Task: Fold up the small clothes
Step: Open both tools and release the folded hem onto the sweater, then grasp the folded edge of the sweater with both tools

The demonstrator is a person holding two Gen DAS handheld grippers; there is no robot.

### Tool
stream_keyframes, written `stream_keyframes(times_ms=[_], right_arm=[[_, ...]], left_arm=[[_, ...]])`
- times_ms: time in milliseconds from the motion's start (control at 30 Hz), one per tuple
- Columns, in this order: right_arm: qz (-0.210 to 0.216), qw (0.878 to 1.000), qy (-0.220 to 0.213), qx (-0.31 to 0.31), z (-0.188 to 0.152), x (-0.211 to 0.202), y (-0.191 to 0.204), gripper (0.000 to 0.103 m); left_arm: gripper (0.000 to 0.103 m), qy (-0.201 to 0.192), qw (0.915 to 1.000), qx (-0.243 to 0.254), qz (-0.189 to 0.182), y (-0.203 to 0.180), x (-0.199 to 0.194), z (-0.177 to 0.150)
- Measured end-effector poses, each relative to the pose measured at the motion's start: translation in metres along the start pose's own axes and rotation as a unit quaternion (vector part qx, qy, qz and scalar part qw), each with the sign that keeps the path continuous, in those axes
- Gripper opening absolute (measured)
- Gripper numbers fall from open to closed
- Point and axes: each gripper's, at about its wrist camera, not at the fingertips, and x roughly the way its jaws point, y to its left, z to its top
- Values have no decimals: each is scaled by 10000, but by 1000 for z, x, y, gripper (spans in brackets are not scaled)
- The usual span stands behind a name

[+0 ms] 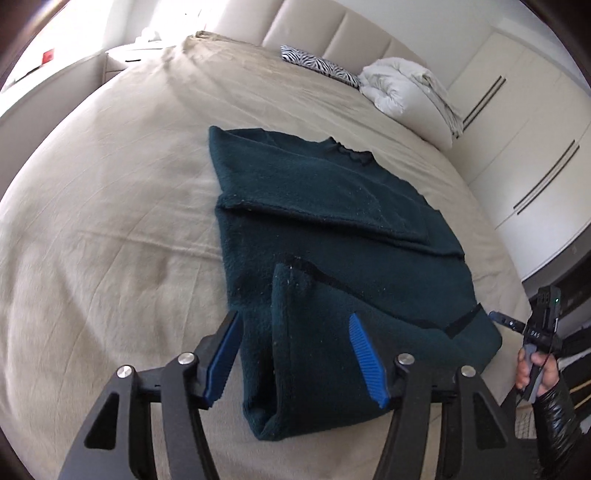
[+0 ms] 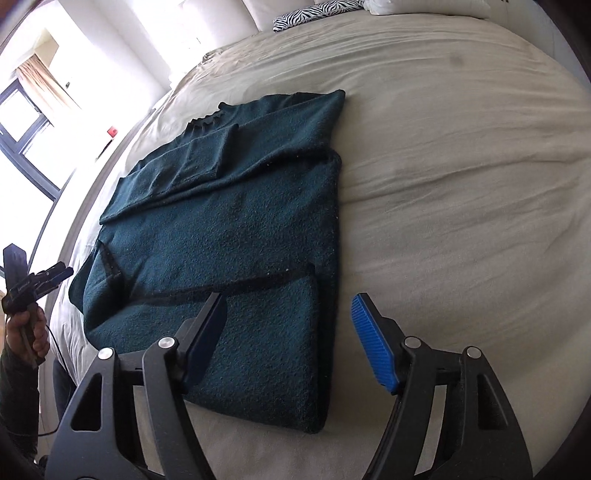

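Dark teal fleece sweater [image 1: 332, 206] lies flat on the beige bed sheet [image 1: 110, 229], neckline [image 1: 351, 151] at the far end, toward the headboard. Both sleeves are folded in across the body. The near hem part is partly doubled over, with a black trim line [image 1: 332, 280] running diagonally across it.

Left tool [image 1: 295, 354]: jaws stand wide, blue pads [image 1: 364, 354] either side of a raised fold of fleece at the sweater's near edge. Fabric sits between the pads, but they don't press on it; gaps show on both sides. No grip.

Right tool [image 2: 286, 332]: jaws also wide, nothing clamped. Its left pad [image 2: 207, 332] hovers over the folded near corner of the sweater [image 2: 236, 229]; its right pad [image 2: 373, 339] is over bare sheet [image 2: 461, 184], just off the sweater's right edge.

Each wrist view catches the other tool at the frame edge, held in a hand: right hand [image 1: 535, 373] with a glossy black sleeve [image 1: 557, 417], left hand [image 2: 27, 332] with a cable hanging below it.

Far end of the bed: zebra-print pillow [image 1: 317, 64], crumpled white duvet [image 1: 402, 86], padded headboard [image 1: 332, 29]. White wardrobe doors [image 1: 517, 129] on the right, window [image 2: 26, 122] on the left.
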Motion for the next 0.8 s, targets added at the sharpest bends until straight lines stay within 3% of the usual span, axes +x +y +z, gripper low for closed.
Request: stream_keyframes(times_ms=[100,367,567,733,800], right_arm=[[15,10000,4,31,2,0,1,69],[14,9999,81,103,1,8,-5,69],[21,9999,97,58,-2,11,-2,69],[4,10000,57,13,-2,7,-2,69],[5,10000,51,-30,-2,6,-1,68]], left_arm=[[62,280,9993,206,159,3,22,8],[42,561,9948,740,415,-3,36,15],[40,572,9909,1093,542,-17,37,11],[12,665,9857,1425,599,-29,41,5],[8,586,9860,1432,621,-30,36,3]])
